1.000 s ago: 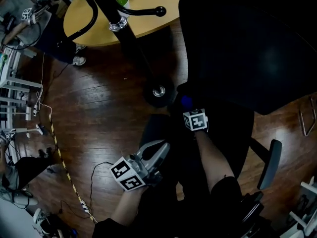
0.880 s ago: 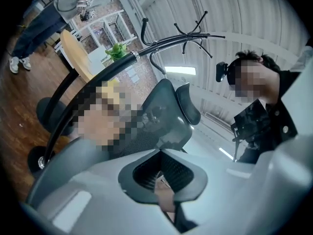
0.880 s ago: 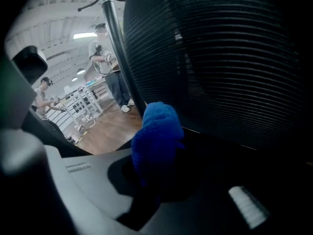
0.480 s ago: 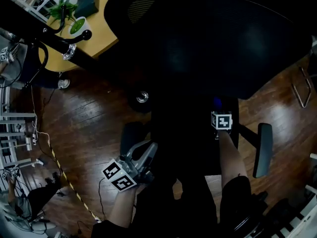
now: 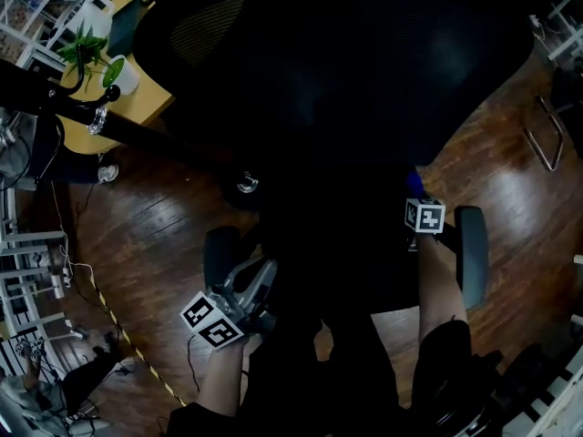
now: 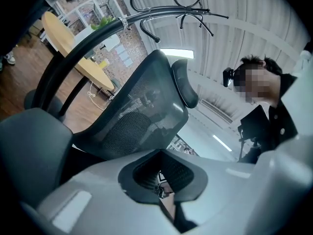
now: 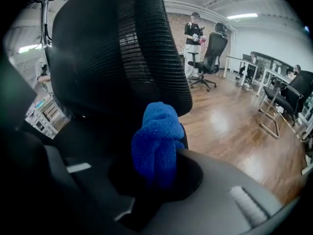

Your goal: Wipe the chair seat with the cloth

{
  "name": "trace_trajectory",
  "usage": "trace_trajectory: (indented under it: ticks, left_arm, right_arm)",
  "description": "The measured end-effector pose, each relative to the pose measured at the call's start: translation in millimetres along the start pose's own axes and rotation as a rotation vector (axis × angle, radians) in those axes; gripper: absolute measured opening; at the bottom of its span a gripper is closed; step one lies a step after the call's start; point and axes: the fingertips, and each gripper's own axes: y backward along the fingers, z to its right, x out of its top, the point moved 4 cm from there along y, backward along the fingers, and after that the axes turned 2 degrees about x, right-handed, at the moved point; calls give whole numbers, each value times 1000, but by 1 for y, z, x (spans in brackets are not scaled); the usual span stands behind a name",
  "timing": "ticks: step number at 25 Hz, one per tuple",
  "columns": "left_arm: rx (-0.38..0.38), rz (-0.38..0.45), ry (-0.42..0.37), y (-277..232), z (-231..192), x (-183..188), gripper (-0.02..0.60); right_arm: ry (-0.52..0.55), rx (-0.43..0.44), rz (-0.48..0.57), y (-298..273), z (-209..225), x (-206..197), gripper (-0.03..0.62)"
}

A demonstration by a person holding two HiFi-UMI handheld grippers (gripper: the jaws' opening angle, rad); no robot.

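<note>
The black mesh office chair fills the head view, its backrest (image 5: 346,71) above the dark seat (image 5: 346,253). My right gripper (image 5: 417,198) is over the seat's right side, next to the right armrest (image 5: 471,253), shut on a bunched blue cloth (image 5: 414,182). In the right gripper view the cloth (image 7: 156,143) sticks up between the right gripper's (image 7: 156,175) jaws in front of the backrest (image 7: 112,48). My left gripper (image 5: 258,280) is at the seat's left front, by the left armrest (image 5: 219,253), shut and holding nothing. The left gripper (image 6: 161,196) view looks up at the backrest (image 6: 142,111).
A round wooden table (image 5: 137,103) with a potted plant (image 5: 91,53) stands at the upper left, crossed by a black coat-stand pole (image 5: 55,107). A cable and striped tape (image 5: 118,317) lie on the wooden floor. Another chair (image 7: 210,53) and people stand far off.
My right gripper has carried the blue cloth rightwards across the seat, from near its left-middle to beside the right armrest. The left gripper has stayed near the seat's left front.
</note>
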Motion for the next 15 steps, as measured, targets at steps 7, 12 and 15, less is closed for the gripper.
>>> trace_trajectory:
  ticks: [7,12,15]
  left_arm:
    - [22,57,13,20,3,1,-9]
    - [57,115,7,51,5,9,-9]
    - [79,144,15,72,5,8,-9]
  right_arm:
    - [190,206,43,-18,-119,2,35]
    - [282,476,-59,-50,-283,-22,35]
    - [324,599,-105,-59,-362,-42,35]
